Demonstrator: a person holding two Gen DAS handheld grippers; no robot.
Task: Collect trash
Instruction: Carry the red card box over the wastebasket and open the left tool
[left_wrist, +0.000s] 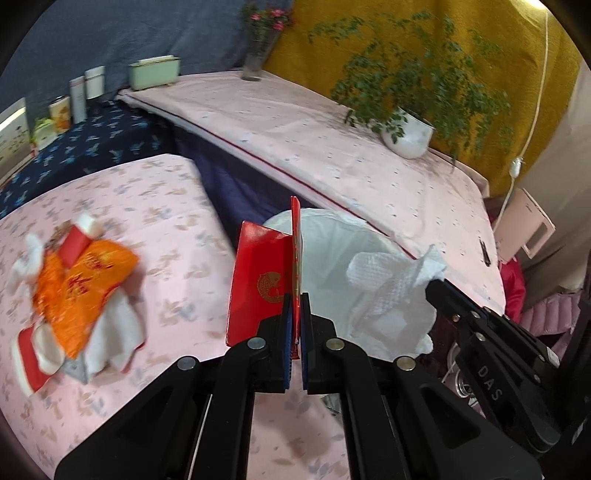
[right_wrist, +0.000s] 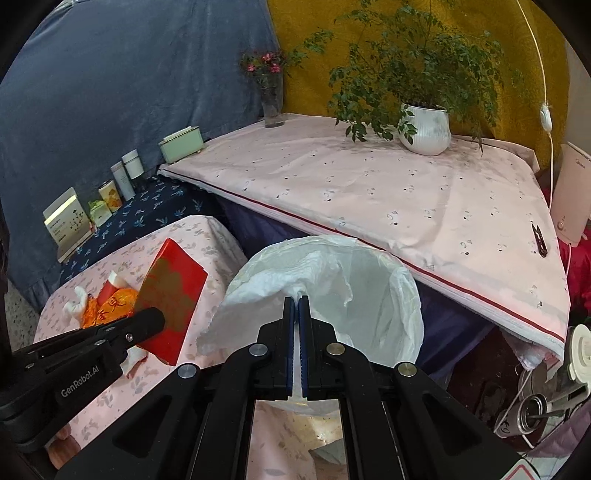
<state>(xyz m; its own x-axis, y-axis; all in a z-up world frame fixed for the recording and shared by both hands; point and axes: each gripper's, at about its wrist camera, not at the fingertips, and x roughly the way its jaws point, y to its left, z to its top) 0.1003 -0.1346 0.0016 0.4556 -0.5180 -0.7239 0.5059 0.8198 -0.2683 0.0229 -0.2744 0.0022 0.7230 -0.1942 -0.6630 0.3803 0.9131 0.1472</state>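
My left gripper (left_wrist: 295, 299) is shut on a red envelope with a gold fish (left_wrist: 258, 284), held upright beside the bin; it also shows in the right wrist view (right_wrist: 173, 295). My right gripper (right_wrist: 296, 301) is shut on a white paper towel (left_wrist: 391, 284) over the mouth of the bin with a white bag liner (right_wrist: 369, 280); the towel (right_wrist: 280, 280) hangs at its fingertips. A pile of orange wrapper, red scraps and white tissues (left_wrist: 74, 291) lies on the pink floral table (left_wrist: 166, 229), left of both grippers.
A larger pink-covered table (right_wrist: 369, 184) stands behind the bin with a potted plant (right_wrist: 424, 129), a flower vase (right_wrist: 273, 99) and a black clip (right_wrist: 537, 238). Small boxes and cans (right_wrist: 110, 192) line a dark blue surface at the left. Clutter lies at the right.
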